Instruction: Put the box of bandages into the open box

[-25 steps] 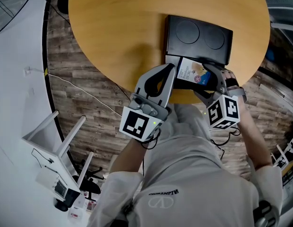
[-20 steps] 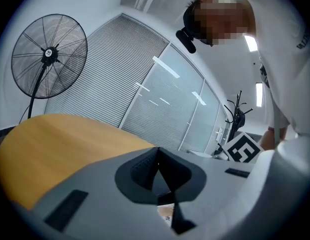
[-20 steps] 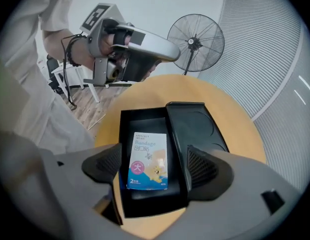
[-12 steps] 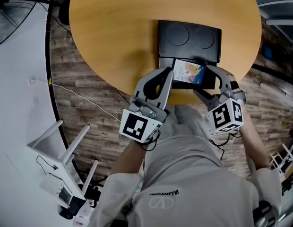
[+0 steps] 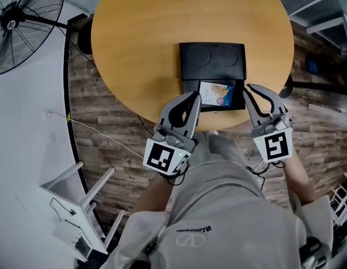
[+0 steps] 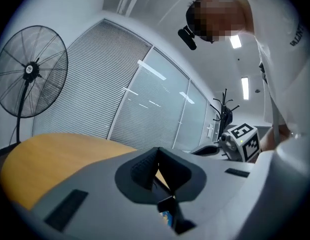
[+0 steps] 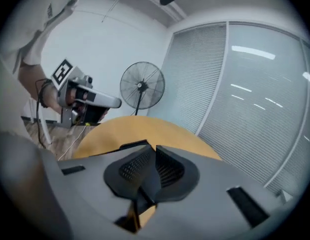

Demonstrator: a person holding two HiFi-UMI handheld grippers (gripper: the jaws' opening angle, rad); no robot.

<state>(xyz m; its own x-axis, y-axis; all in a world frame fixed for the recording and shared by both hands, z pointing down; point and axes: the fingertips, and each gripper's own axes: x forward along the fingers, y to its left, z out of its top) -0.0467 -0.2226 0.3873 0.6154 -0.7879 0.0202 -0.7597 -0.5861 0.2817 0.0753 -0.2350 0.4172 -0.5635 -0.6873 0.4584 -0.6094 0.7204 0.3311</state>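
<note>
L gripper (image 5: 193, 98) & R gripper (image 5: 252, 89): both jaws pressed together, nothing held, at the table's (image 5: 140, 38) near edge. Between them, bandage box (image 5: 215, 93) lies inside the open box (image 5: 188, 88). Placing looks done; nxt prob. just pull clear w/o bumping it.

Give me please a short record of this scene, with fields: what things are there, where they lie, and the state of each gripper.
table: round wooden table
open box: black, lid laid back on the far side, at the table's near edge
box of bandages: lies in the near half of the open box
left gripper: fingers together, holding nothing, by the open box's near left corner
right gripper: fingers together, holding nothing, just right of the open box
fan: stands on the floor, far left
task state: looks done
</note>
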